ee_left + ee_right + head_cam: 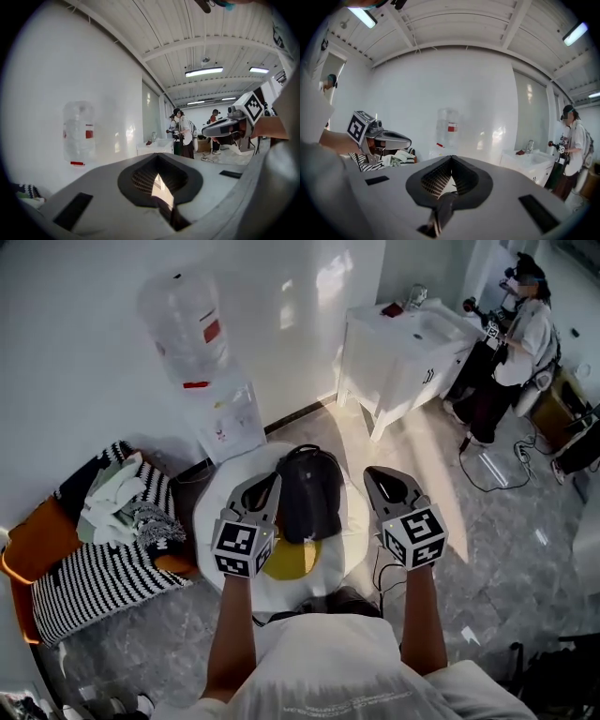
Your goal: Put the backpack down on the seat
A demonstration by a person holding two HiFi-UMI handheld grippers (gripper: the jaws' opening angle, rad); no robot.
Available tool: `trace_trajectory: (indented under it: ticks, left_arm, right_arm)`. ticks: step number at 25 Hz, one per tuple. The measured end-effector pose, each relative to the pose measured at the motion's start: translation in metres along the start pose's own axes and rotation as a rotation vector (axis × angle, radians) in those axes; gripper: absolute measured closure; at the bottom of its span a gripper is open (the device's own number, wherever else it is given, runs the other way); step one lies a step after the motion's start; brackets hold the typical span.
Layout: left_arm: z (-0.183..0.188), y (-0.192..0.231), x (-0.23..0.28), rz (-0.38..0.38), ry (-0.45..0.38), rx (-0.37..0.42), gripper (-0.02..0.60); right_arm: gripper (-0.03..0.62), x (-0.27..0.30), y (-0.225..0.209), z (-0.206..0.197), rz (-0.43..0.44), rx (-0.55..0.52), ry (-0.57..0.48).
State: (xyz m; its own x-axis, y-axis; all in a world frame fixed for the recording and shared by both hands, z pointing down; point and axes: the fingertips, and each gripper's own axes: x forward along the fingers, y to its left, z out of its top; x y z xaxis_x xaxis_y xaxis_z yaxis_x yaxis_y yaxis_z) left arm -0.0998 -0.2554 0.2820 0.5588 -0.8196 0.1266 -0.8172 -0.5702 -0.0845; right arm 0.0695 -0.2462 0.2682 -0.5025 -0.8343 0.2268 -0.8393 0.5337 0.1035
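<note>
Both my pairs of jaws are clenched tight on nothing: my left gripper (271, 484) hangs just beside the left edge of the black backpack (309, 491), and my right gripper (376, 480) hangs apart from it on the other side. The backpack sits upright on the round white seat (210, 514), over the far part of its yellow centre (291, 561), between my two grippers. Beyond the seat a water dispenser (227, 418) stands against the white wall, and a striped blanket (89, 582) lies to my left.
</note>
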Motion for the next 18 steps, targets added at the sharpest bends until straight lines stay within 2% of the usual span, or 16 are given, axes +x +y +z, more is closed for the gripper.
trace_trajectory:
  ticks: [7, 13, 18]
  left_arm:
    - [0.057, -0.009, -0.005, -0.014, -0.089, 0.054, 0.570]
    - [0.094, -0.024, -0.010, -0.068, -0.172, 0.088, 0.571]
    - [0.111, -0.032, -0.016, -0.080, -0.183, 0.141, 0.571]
  right_arm:
    - [0.591, -0.009, 0.020, 0.044, 0.055, -0.048, -0.084]
    - [0.591, -0.014, 0.033, 0.069, 0.085, -0.086, -0.104]
    - [0.591, -0.027, 0.035, 0.090, 0.075, -0.104, -0.136]
